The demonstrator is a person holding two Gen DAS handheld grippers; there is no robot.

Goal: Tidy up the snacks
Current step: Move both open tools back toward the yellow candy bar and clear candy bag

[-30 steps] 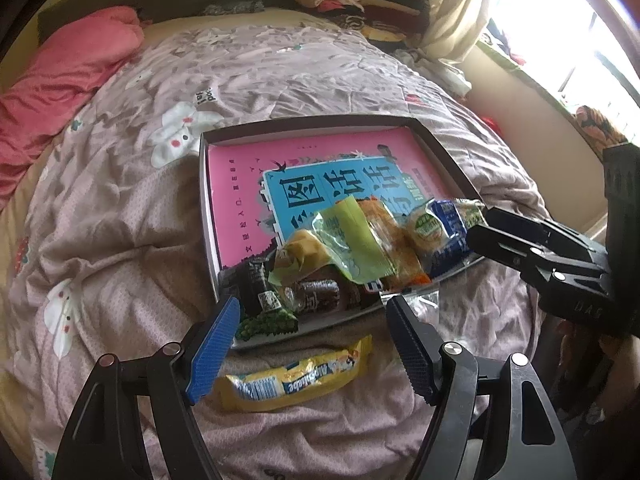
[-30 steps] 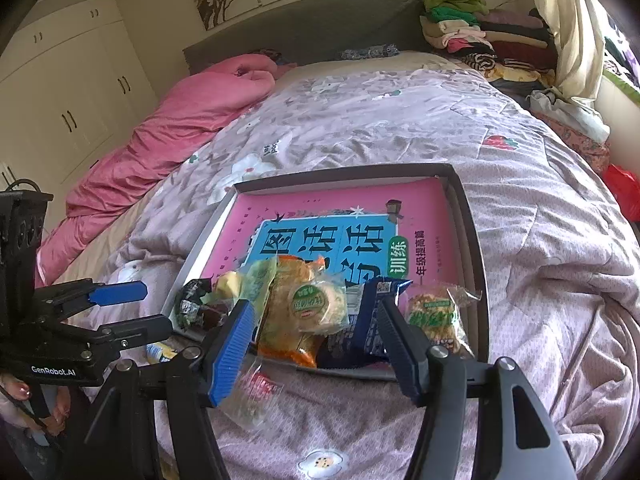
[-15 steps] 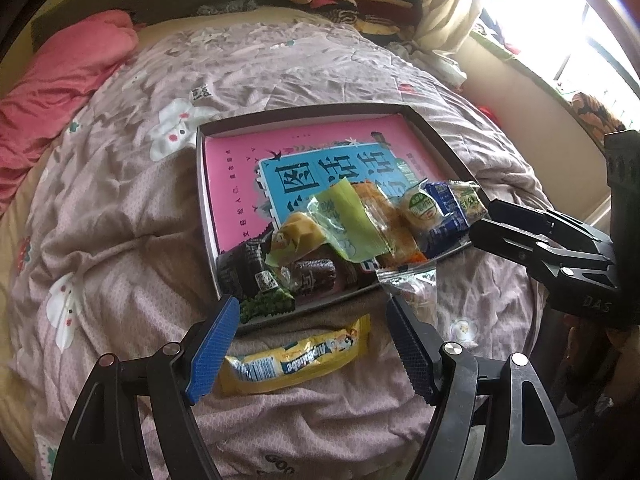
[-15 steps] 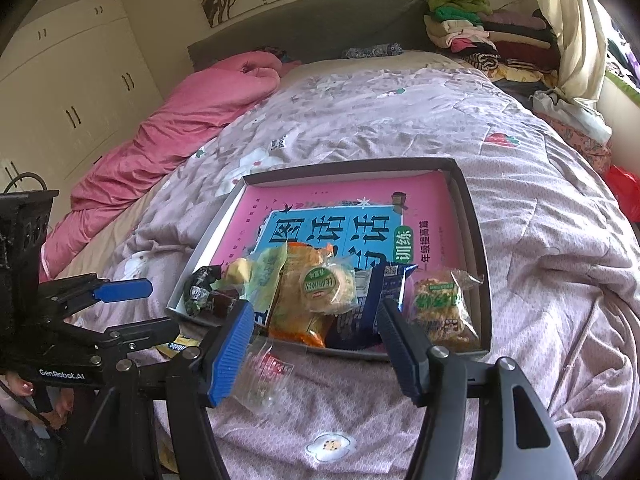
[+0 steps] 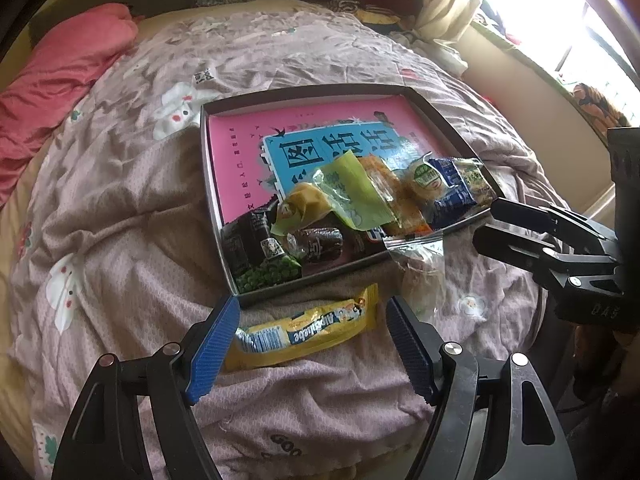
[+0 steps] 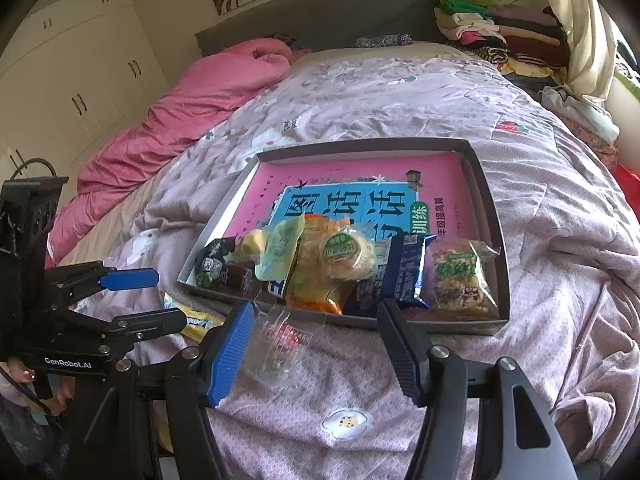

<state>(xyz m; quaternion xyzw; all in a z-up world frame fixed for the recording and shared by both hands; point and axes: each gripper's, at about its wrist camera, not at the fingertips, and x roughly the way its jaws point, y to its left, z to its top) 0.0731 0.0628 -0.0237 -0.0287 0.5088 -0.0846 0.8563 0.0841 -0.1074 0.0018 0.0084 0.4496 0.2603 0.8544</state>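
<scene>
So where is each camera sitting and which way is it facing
Left wrist: sits on the left tongs, looking down the bed at the yellow packet and tray; its open blue-padded fingers show, the right tongs at right.
Right wrist: sits on the right tongs, facing the clear bag, tray and headboard; open fingers show, left tongs and a hand at left.
Both share tray, packet, bag.

A shallow tray [image 5: 224, 216] sits on the bed [image 5: 120, 240], a book [image 5: 240, 148] flat inside. Snack packets [image 5: 360, 200] crowd the tray's six o'clock end. Outside, toward six o'clock, lie a long packet [image 5: 304, 332] and, at four o'clock, a clear packet [image 5: 420, 264].
</scene>
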